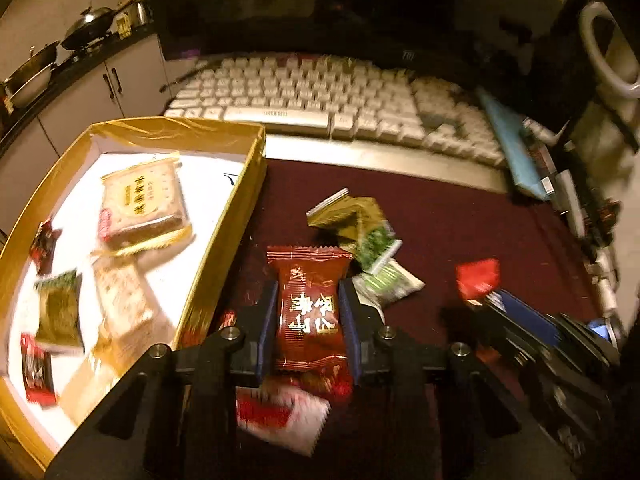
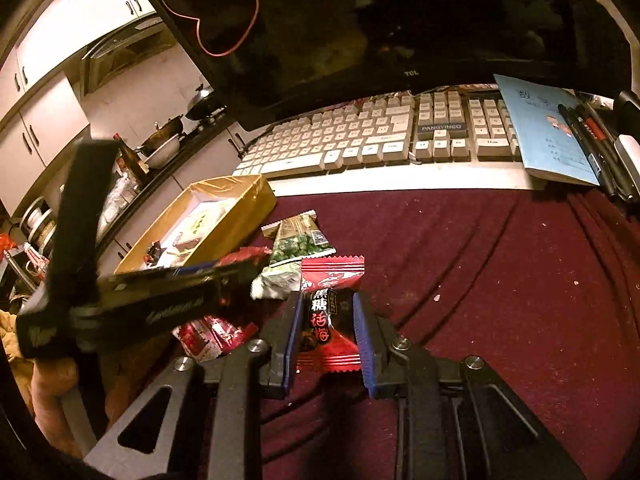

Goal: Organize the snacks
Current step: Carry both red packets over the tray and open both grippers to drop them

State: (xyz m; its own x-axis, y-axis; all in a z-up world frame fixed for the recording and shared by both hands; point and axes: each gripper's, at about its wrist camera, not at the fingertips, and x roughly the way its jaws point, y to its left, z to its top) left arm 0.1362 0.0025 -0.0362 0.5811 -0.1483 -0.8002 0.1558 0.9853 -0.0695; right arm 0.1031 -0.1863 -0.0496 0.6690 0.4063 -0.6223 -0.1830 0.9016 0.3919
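Dark red crinkly snack packet (image 1: 309,312) clamped in left gripper (image 1: 309,316) jaws; bright red candy wrapper (image 2: 330,320) clamped in right gripper (image 2: 329,330), maybe lifted.

Left of left gripper (image 1: 308,316): gold box (image 1: 224,248) wall close alongside, blocks sideways pass. Ahead: green packets (image 1: 360,236) heaped, then bare maroon cloth (image 1: 440,208) up to keyboard (image 1: 320,96). Under it: red-white packet (image 1: 280,412).

Left of right gripper (image 2: 326,334): left gripper's body crosses low, bars that side. Right and ahead: open cloth, clear to keyboard and blue booklet (image 2: 548,128).
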